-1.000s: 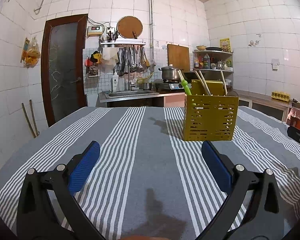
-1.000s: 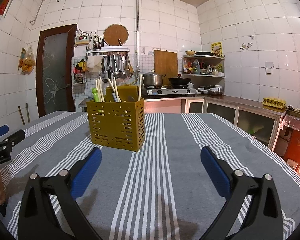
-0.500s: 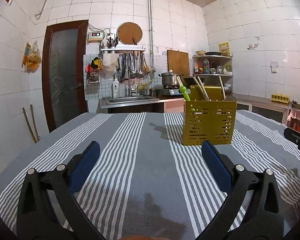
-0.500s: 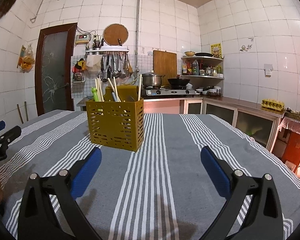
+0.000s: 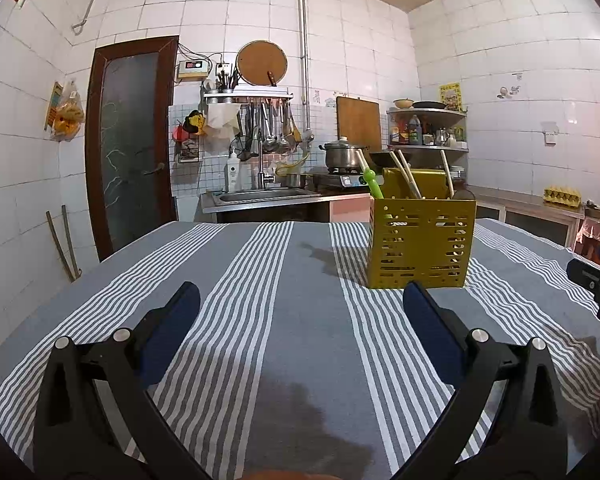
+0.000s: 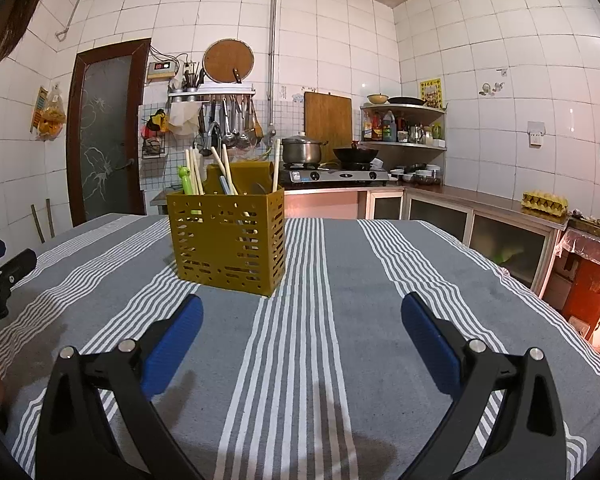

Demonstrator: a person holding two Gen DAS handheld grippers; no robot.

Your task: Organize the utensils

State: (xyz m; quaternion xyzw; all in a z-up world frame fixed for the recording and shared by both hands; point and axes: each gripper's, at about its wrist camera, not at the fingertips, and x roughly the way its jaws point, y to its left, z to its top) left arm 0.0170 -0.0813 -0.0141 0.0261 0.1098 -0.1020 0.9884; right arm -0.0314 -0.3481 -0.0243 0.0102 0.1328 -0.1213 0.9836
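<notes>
The caddy (image 6: 227, 244) walls hide the lower parts of the chopsticks (image 6: 224, 168) and the green utensil (image 6: 186, 182). In the left wrist view, the right gripper (image 5: 596, 280) is cut off at the right edge. Bottle labels on the shelf (image 6: 404, 145) are too small to read.

Grey striped tablecloth (image 5: 292, 320) across lower frame. Dark door (image 5: 130, 140) at left. Round board (image 5: 262, 63) upper centre; steel pot (image 6: 302, 151) and black wok (image 6: 355, 154) at centre right.

This is a home kitchen: white tiled walls, a sink (image 5: 260, 196), a gas stove (image 6: 336, 176) with pot (image 6: 302, 151), hanging ladles (image 5: 268, 128).
</notes>
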